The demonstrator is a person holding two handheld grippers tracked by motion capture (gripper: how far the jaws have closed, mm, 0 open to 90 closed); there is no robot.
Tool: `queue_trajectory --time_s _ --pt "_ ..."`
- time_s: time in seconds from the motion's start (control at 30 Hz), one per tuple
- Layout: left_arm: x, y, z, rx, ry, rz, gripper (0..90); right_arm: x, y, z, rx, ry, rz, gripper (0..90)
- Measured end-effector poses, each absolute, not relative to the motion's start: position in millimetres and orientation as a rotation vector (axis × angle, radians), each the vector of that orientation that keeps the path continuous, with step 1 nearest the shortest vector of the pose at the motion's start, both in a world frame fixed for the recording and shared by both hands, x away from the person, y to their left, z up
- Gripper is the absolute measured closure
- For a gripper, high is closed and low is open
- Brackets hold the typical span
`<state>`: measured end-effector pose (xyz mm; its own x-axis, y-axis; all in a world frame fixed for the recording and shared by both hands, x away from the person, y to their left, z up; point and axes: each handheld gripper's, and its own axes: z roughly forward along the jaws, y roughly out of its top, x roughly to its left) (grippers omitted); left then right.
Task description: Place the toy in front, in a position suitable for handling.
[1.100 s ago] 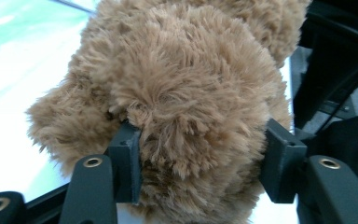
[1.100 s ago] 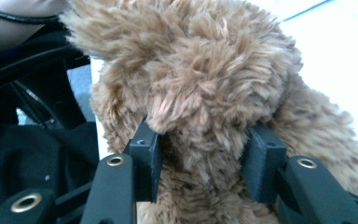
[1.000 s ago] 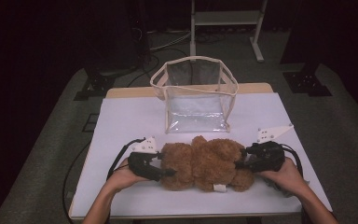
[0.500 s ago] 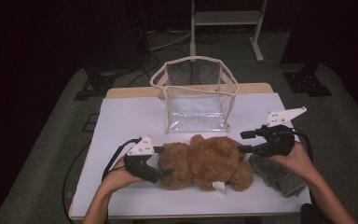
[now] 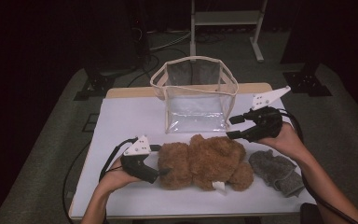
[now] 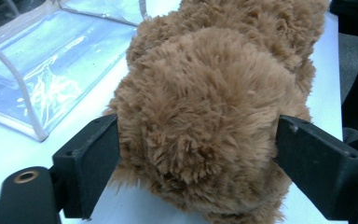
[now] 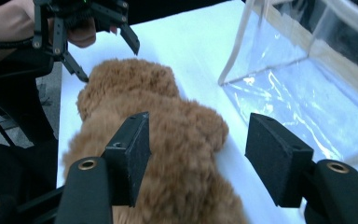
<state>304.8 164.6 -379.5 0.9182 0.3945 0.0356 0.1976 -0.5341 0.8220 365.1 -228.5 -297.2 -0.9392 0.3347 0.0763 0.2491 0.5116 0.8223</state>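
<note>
High view: brown plush bear (image 5: 205, 161) lies on its side across the white tabletop (image 5: 121, 116), near the front edge. Clear plastic bag (image 5: 195, 95) stands open-mouthed just behind it. Grey cloth (image 5: 276, 170) lies crumpled to the right of the bear, touching its foot end. Left tool (image 5: 161, 161) is low at the bear's left end, one jaw on either side of the rounded end. Right tool (image 5: 235, 127) is lifted above the tabletop, off the bear, jaws spread, nothing between them; these jaws have just been opening.

Left gripper view: the bear (image 6: 205, 116) bulges between the two black jaws. Fur brushes both inner faces, yet the pile is not squashed; the jaws have just been opening and stand wide, not pinching. The bag (image 6: 51, 70) lies to the upper left on the tabletop.

Right gripper view: jaws spread, held above the bear (image 7: 168, 154), which lies below and beyond them, untouched. The left tool (image 7: 107, 56) sits at the bear's far end. The bag (image 7: 307, 79) is at right.
</note>
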Motion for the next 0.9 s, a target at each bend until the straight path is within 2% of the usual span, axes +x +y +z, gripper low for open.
queue_trajectory --time_s 0.9 --pt "305.6 174.6 -380.7 2.170 0.460 0.306 9.7 432.2 -156.0 -235.7 0.356 2.713 1.279 33.4"
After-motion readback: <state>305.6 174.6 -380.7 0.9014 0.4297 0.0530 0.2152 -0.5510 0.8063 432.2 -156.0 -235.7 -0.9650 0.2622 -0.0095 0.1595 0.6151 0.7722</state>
